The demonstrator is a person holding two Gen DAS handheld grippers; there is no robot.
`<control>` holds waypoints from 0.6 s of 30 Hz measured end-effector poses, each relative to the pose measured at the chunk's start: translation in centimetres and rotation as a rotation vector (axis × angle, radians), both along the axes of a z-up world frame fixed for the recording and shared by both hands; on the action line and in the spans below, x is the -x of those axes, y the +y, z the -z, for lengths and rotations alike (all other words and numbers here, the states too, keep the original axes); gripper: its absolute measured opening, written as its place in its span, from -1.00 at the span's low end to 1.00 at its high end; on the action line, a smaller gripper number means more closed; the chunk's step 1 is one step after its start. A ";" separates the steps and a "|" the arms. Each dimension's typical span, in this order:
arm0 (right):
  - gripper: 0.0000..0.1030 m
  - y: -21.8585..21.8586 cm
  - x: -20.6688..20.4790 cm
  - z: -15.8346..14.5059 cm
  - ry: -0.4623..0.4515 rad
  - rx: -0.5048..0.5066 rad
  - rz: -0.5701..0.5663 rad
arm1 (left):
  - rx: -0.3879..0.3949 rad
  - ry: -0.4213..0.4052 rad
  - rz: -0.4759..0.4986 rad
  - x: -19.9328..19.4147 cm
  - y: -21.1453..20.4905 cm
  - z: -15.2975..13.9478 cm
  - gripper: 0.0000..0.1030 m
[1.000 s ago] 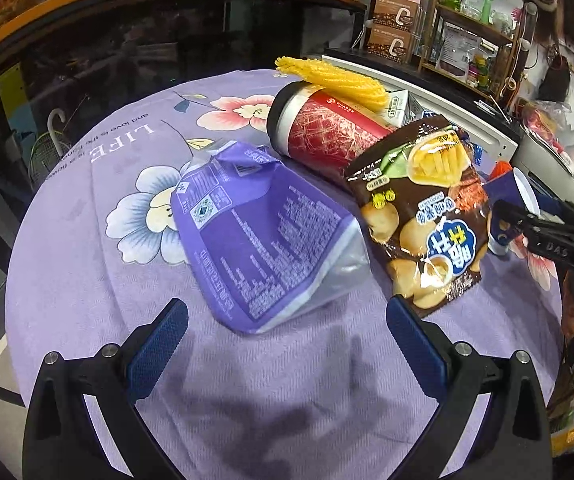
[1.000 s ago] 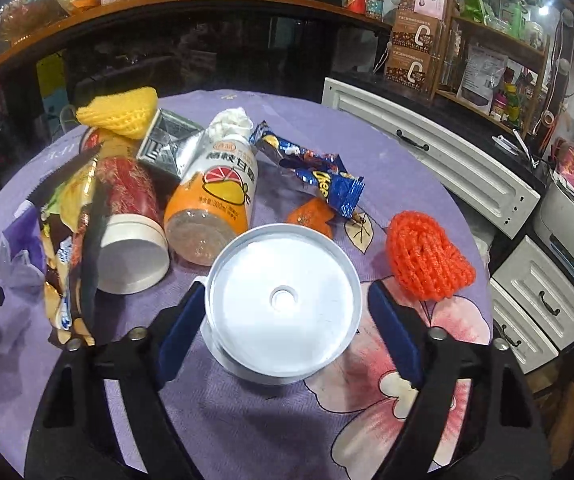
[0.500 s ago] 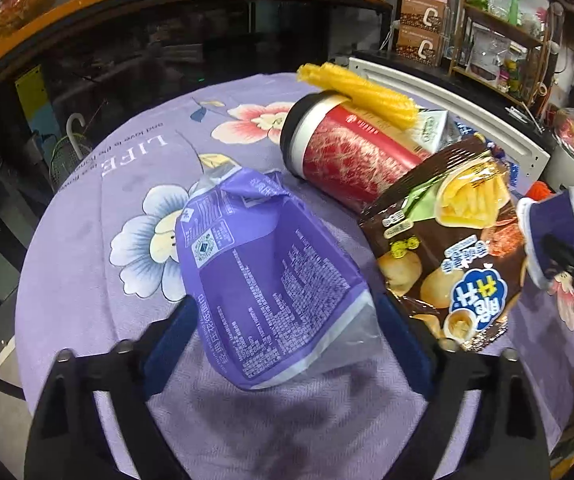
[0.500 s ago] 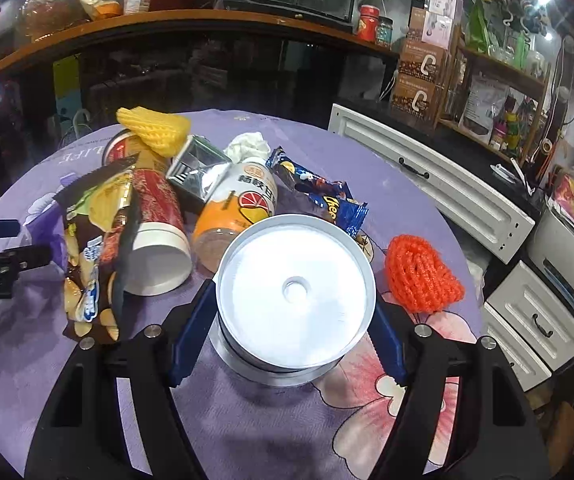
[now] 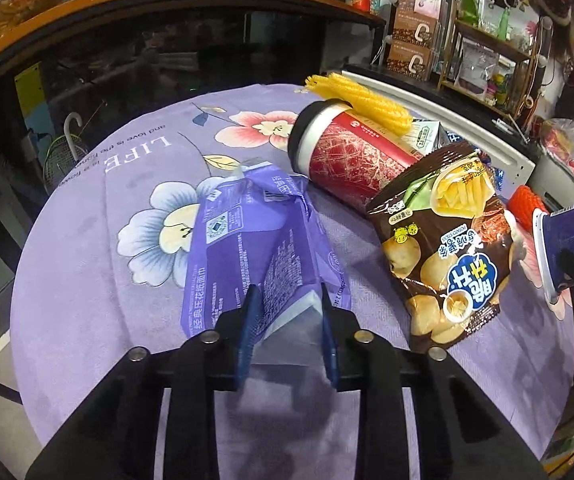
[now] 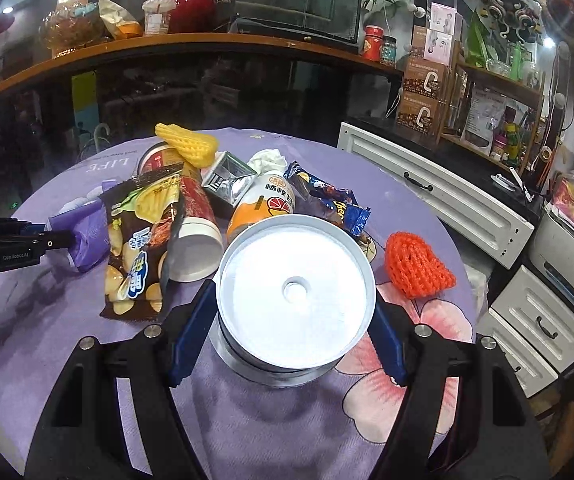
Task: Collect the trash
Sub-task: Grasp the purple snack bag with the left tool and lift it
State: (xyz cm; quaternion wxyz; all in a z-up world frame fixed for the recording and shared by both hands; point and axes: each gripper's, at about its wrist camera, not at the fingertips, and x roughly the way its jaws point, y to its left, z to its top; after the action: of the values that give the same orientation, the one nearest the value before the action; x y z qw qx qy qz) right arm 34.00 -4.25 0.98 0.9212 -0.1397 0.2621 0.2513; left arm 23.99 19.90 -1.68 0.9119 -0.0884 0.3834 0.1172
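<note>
Lying flat, purple wrapper point(image 5: 255, 248), long axis toward left gripper point(image 5: 287, 316).

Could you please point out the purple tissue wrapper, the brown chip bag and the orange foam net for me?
purple tissue wrapper point(image 5: 247, 240): left wrist view, printed face.
brown chip bag point(image 5: 447, 248): left wrist view, front centre.
orange foam net point(image 6: 417, 266): right wrist view, mesh middle.
</note>
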 end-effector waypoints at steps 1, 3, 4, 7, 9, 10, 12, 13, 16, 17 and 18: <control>0.38 -0.1 0.3 -0.1 -0.003 -0.006 -0.002 | 0.008 -0.012 -0.001 0.4 0.3 -0.1 -0.53; 0.38 -0.3 0.7 -0.1 -0.003 -0.014 -0.008 | 0.011 -0.026 -0.007 1.1 0.7 -0.2 -0.54; 0.38 -0.3 0.9 -0.2 -0.002 -0.017 -0.011 | 0.017 -0.039 -0.012 1.7 1.0 -0.4 -0.55; 0.38 -0.6 1.7 -0.3 -0.006 -0.030 -0.020 | 0.018 -0.081 -0.025 3.4 1.4 -1.2 -0.56; 0.38 -0.9 2.3 -0.4 -0.008 -0.039 -0.028 | 0.008 -0.101 -0.026 4.4 1.3 -1.7 -0.56; 0.38 -1.0 2.6 -0.4 -0.010 -0.043 -0.032 | 0.005 -0.116 -0.025 5.1 1.2 -2.0 -0.56; 0.38 -1.1 3.1 -0.4 -0.014 -0.046 -0.040 | 0.005 -0.143 -0.020 6.3 0.8 -2.8 -0.56; 0.38 -1.2 3.4 -0.5 -0.014 -0.048 -0.047 | 0.006 -0.159 -0.017 7.0 0.7 -3.1 -0.56; 0.38 -1.7 4.2 -0.6 -0.021 -0.055 -0.056 | 0.000 -0.204 0.007 8.2 -0.6 -4.4 -0.56; 0.38 -2.0 4.5 -0.7 -0.024 -0.058 -0.057 | -0.001 -0.220 0.020 8.5 -1.1 -4.9 -0.56; 0.38 -2.5 4.8 -0.9 -0.026 -0.064 -0.057 | -0.004 -0.238 0.041 8.7 -1.9 -5.4 -0.56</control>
State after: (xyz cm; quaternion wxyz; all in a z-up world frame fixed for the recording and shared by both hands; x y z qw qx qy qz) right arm 29.17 -6.77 1.85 0.9211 -0.1208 0.2377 0.2836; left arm 15.26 17.99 3.75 0.9532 -0.0922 0.2740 0.0880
